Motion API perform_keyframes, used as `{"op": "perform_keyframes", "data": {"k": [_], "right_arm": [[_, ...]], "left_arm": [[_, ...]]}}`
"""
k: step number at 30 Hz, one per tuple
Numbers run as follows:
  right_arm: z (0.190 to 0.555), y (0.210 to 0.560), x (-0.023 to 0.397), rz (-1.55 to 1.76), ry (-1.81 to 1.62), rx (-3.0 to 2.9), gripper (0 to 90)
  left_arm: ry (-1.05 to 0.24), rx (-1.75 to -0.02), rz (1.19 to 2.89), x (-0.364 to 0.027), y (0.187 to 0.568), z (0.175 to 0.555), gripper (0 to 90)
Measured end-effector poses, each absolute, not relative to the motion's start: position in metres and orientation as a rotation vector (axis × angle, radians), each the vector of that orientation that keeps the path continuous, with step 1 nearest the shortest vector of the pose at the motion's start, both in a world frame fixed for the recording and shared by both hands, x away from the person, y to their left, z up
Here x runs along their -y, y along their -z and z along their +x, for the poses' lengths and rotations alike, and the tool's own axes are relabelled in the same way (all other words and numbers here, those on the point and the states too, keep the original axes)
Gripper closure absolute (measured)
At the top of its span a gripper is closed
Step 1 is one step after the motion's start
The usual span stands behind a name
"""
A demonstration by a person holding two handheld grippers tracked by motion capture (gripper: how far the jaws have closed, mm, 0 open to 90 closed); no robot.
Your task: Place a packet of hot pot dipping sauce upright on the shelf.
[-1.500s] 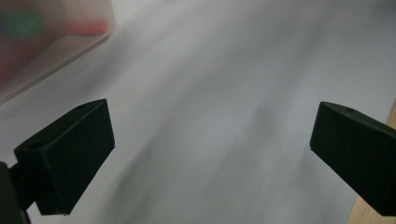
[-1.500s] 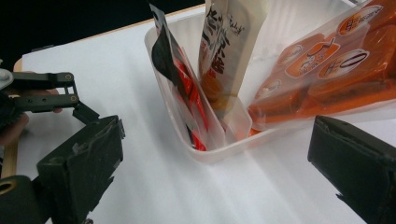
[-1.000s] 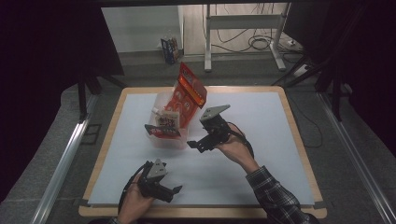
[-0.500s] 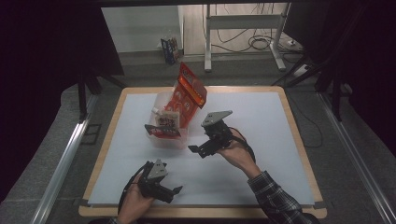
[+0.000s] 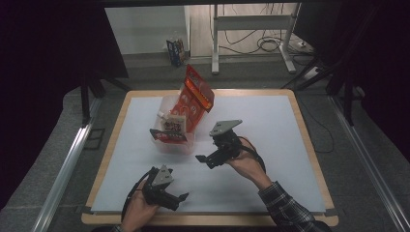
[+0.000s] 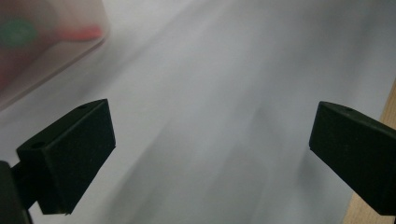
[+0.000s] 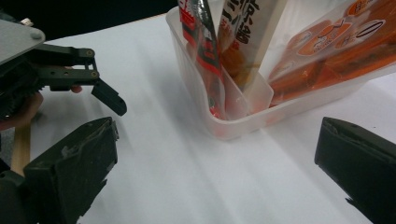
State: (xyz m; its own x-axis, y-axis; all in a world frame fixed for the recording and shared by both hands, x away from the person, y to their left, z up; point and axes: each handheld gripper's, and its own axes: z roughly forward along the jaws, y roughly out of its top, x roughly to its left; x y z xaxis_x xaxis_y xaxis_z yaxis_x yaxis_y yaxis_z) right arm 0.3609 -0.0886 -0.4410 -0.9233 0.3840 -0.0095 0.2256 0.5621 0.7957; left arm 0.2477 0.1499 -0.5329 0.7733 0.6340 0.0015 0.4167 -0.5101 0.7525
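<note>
A clear plastic bin (image 5: 170, 141) stands left of the table's middle. It holds a large orange snack bag (image 5: 196, 96) leaning up and back, and smaller packets (image 5: 173, 124) at its front. My right gripper (image 5: 207, 162) hovers just right of the bin, open and empty. In the right gripper view the wide-set jaws frame the bin's corner (image 7: 233, 126), a red packet (image 7: 205, 56) and the orange bag (image 7: 336, 46). My left gripper (image 5: 180, 201) is open and empty near the front edge. Beyond its jaws the left gripper view shows bare white surface and the blurred bin (image 6: 46, 42).
The white mat (image 5: 270, 130) has free room on its right half and along the front. The wooden table edge (image 5: 309, 130) frames it. Metal rails run along both sides on the floor. The left gripper (image 7: 102, 79) shows at the left of the right gripper view.
My right gripper has drifted a little back toward the person and away from the bin. The left gripper has hardly moved.
</note>
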Motion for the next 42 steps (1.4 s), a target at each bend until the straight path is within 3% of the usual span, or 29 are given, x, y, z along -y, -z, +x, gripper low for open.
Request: {"op": "perform_keyframes", "data": {"k": [42], "right_arm": [[0.332, 0.441, 0.123, 0.538, -1.262, -2.571, 0.0]], "left_arm": [[-0.423, -0.837, 2.160, -0.155, 0.522, 0.242, 0.0]]}}
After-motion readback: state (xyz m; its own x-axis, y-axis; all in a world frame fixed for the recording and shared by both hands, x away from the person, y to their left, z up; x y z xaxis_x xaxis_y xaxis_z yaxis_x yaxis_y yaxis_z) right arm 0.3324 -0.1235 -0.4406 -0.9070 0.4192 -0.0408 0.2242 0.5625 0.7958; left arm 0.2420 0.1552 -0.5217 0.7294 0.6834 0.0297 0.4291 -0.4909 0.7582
